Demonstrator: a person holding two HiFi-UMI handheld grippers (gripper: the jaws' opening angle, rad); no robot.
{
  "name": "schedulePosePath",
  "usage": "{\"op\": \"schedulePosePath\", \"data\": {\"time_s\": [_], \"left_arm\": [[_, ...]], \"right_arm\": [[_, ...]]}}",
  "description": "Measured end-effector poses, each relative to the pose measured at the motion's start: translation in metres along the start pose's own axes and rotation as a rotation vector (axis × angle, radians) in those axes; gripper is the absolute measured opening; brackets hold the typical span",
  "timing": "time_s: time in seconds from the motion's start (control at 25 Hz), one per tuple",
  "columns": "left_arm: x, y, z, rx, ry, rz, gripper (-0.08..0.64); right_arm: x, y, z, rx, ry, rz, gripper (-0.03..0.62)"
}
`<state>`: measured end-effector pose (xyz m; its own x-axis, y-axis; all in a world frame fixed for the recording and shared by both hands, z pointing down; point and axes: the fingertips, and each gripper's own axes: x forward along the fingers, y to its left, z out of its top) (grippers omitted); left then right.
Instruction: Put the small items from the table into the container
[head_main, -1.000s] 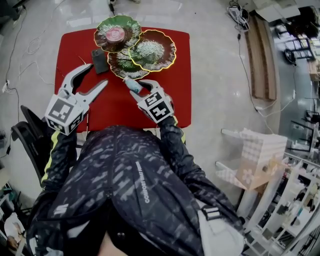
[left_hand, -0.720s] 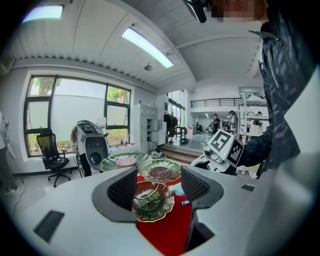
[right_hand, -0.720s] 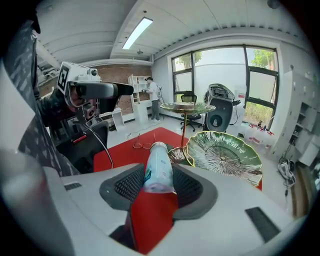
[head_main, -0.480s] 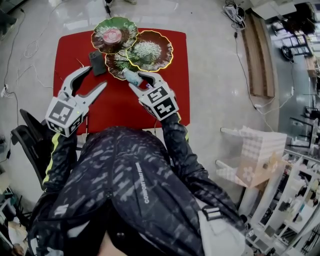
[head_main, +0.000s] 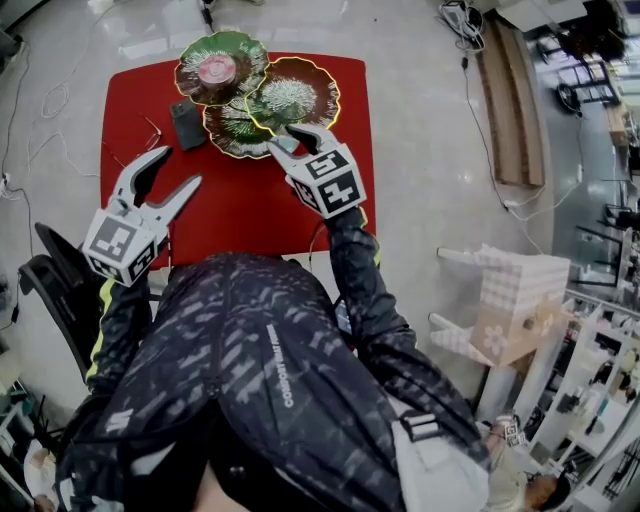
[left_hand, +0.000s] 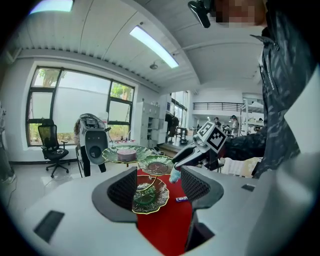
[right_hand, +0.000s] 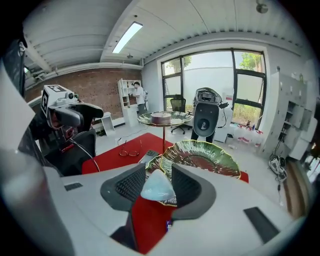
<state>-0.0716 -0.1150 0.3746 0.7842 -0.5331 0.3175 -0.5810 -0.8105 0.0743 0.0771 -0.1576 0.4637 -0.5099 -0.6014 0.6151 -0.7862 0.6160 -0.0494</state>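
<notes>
Right gripper (head_main: 290, 135), jaws closing on the pale blue packet (right_hand: 158, 188) pinched between them, hangs near the table's (head_main: 230, 210) far edge, gold-rimmed dish (head_main: 335, 95) just ahead (left gripper (head_main: 178, 167) gapes empty, farther back).

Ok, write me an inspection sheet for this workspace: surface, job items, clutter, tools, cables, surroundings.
Surface: red table, no spills seen.
Job's things: tiered stand of green leaf dishes at the far edge, with a pink round item on its top dish; pale packet in the right tool; small wrapped sweet lying on the table.
Clutter: dark phone and glasses beside the stand.
Tools: left tool open, nothing between its jaws; right tool by the stand, jaws closing, pressed on the pale packet.
Cables: floor cables beyond the table's far right corner.
Surroundings: black chair at the left, white stool at the right.
</notes>
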Motion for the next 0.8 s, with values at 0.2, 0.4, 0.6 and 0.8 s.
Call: {"op": "schedulePosePath", "data": {"time_s": [0.2,0.4,0.6,0.8], "left_arm": [[0.006,0.001,-0.001,-0.005,-0.007,-0.021,0.278],[0.012,-0.002,0.003,-0.011,-0.016,-0.050,0.278],[0.016,0.000,0.006,-0.009,-0.025,-0.056,0.278],[0.019,-0.001,0.005,-0.012,-0.029,-0.061,0.278]], "right_arm": [[-0.014,0.006,0.025,-0.041,-0.014,0.015,0.169],[-0.020,0.004,0.042,-0.055,-0.016,0.012,0.169],[-0.024,-0.010,0.060,-0.075,-0.031,-0.014,0.168],[-0.015,-0.032,0.071,-0.086,-0.037,-0.051,0.167]]}}
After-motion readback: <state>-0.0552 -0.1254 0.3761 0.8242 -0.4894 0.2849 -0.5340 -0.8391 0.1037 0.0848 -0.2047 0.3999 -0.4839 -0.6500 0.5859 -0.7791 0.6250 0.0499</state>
